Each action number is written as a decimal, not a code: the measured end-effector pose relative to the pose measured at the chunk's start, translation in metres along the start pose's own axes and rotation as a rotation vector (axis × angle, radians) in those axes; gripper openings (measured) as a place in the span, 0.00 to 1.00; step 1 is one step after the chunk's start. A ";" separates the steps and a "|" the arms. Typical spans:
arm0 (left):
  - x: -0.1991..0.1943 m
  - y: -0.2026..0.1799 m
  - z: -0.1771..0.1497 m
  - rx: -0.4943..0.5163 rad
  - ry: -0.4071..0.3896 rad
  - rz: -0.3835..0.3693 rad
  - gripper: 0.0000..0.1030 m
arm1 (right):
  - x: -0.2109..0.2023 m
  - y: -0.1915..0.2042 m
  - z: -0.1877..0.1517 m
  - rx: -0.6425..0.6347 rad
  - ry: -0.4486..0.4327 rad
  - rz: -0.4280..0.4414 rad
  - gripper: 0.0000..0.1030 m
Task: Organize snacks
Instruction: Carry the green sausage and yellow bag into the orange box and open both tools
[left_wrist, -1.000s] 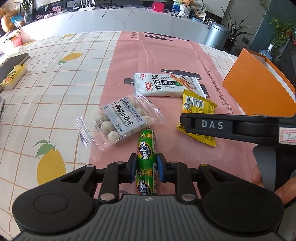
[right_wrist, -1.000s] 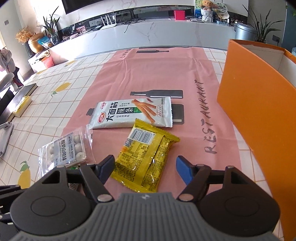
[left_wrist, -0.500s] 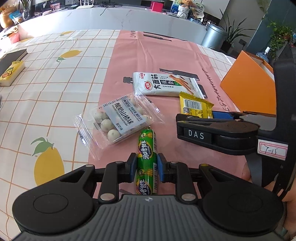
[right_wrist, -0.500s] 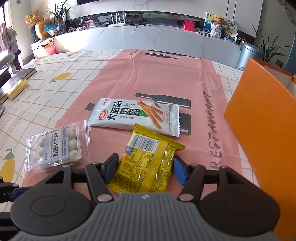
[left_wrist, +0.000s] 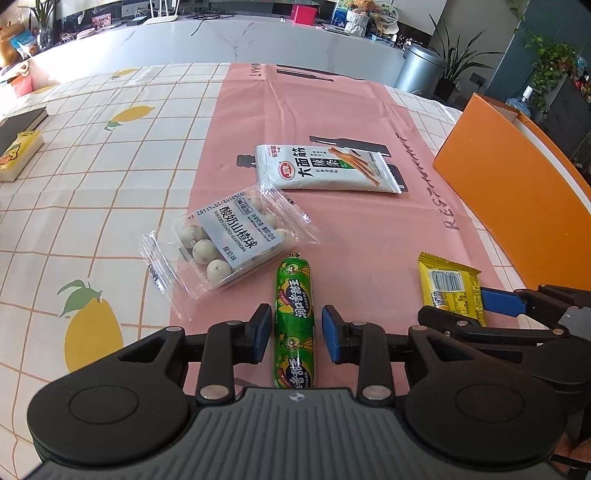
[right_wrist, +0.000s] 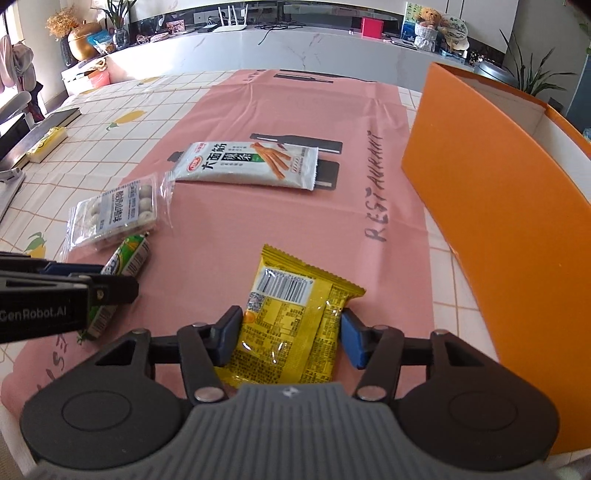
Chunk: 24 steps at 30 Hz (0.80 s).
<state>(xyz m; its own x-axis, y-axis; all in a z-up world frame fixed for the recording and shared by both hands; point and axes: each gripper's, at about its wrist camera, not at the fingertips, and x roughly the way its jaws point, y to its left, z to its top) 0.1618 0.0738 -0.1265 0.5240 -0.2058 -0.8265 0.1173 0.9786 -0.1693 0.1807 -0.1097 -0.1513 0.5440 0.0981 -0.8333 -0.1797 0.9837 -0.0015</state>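
My left gripper (left_wrist: 294, 334) jaws are opening around the green sausage (left_wrist: 294, 325) on the near worktop (left_wrist: 110, 184); my right gripper (right_wrist: 291, 338) jaws are closing on the yellow packet (right_wrist: 295, 317).

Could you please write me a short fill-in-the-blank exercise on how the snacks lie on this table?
1. The green sausage lies between the pads of the ____ gripper, whose jaws are opening.
2. The right gripper, its jaws closing, has the ____ packet between its pads.
3. The tall box at the right of the table is ____ in colour.
4. The clear pack of white balls lies beside the ____ packet of sticks.

Missing words: left; yellow; orange; white
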 end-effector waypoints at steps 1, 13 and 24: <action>0.000 -0.001 0.000 0.006 0.005 0.003 0.36 | -0.001 -0.001 -0.002 0.003 0.004 0.000 0.53; -0.014 -0.004 -0.009 -0.026 -0.038 -0.036 0.24 | -0.029 -0.010 -0.012 0.051 -0.037 0.051 0.52; -0.068 -0.051 0.000 0.025 -0.132 -0.119 0.24 | -0.092 -0.038 -0.021 0.084 -0.178 0.101 0.52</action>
<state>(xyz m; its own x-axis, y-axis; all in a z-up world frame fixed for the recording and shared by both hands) 0.1202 0.0381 -0.0618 0.6108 -0.3213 -0.7237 0.2055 0.9470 -0.2470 0.1207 -0.1597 -0.0858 0.6640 0.2145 -0.7163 -0.1759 0.9759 0.1292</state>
